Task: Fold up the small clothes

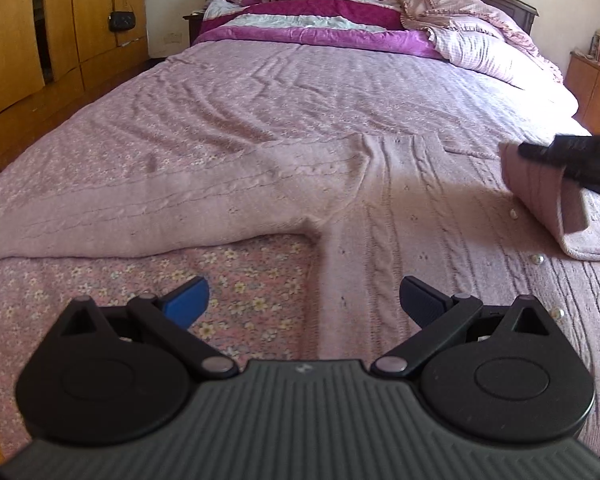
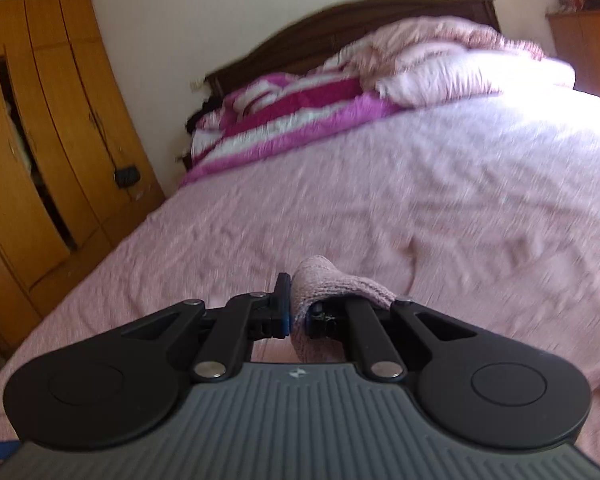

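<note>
The right gripper (image 2: 296, 312) is pinching a sleeve cuff (image 2: 320, 280) of the pink knit sweater (image 1: 400, 208), folding it inward, while the left gripper (image 1: 304, 300) is hovering wide apart and empty over the sweater's hem near the bed (image 1: 260, 92) foot edge. Next, judging by this, comes laying the sleeve across the body.

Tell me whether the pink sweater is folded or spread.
Mostly spread: sweater lies flat, one sleeve outstretched; right gripper lifts the other.
</note>
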{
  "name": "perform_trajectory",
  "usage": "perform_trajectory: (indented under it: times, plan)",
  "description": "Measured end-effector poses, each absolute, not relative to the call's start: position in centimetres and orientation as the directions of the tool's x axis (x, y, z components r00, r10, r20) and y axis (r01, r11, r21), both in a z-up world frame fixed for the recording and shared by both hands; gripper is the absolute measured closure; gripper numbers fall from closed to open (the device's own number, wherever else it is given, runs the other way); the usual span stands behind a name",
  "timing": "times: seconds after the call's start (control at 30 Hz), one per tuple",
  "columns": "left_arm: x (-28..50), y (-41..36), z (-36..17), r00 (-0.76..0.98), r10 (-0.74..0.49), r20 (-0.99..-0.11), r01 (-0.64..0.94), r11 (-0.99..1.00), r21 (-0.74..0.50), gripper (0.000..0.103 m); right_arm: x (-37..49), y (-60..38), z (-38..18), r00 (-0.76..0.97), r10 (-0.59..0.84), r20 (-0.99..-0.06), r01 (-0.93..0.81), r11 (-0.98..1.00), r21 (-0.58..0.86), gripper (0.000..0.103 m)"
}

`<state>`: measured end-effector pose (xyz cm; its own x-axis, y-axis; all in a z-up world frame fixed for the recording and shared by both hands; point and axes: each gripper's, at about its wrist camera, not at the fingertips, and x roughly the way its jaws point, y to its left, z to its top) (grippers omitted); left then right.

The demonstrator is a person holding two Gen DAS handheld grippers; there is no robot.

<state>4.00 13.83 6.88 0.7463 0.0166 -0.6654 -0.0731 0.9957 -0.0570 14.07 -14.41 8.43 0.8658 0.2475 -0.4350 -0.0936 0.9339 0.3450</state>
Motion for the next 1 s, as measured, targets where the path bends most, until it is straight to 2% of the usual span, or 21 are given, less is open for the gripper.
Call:
perform_trajectory:
  times: [0.27,0.37,0.53,0.63,0.83,1.0]
  plan:
    - [4.4,13.8,6.4,0.741,0.009,-0.672,-0.062,0.996,-0.056,0.0,15.5,-13.1,4.0,0.802,0.292,-0.521,-0.121,0.934,0.336,0.095]
    - [4.7,13.4,6.2,0.736,0.0,-0.677,-0.053,0.997,-0.058,0.0,15.9,-13.1,3.3,0.772,0.325,-0.546,-0.136,0.924,0.357,0.084]
    - [5.1,12.2,6.0,0.736,-0.019,-0.677,-0.022,0.998,-0.051,0.0,14.7,-13.8,2.4,0.742,0.38,-0.552,-0.134,0.892,0.433,0.051]
    - [5.3,11.2,6.1,0.738,-0.031,-0.674,0.001,0.999,-0.044,0.0,13.4,-14.5,2.4,0.726,0.411,-0.551,-0.143,0.875,0.463,0.044]
    - [6.0,9.0,6.7,0.749,-0.057,-0.66,0.057,0.998,-0.021,0.0,9.9,-16.8,3.8,0.736,0.406,-0.542,-0.167,0.884,0.436,0.038]
    - [7.2,6.3,7.2,0.757,-0.095,-0.647,0.124,0.992,-0.001,0.0,7.2,-20.3,4.7,0.791,0.308,-0.528,-0.13,0.929,0.347,0.035]
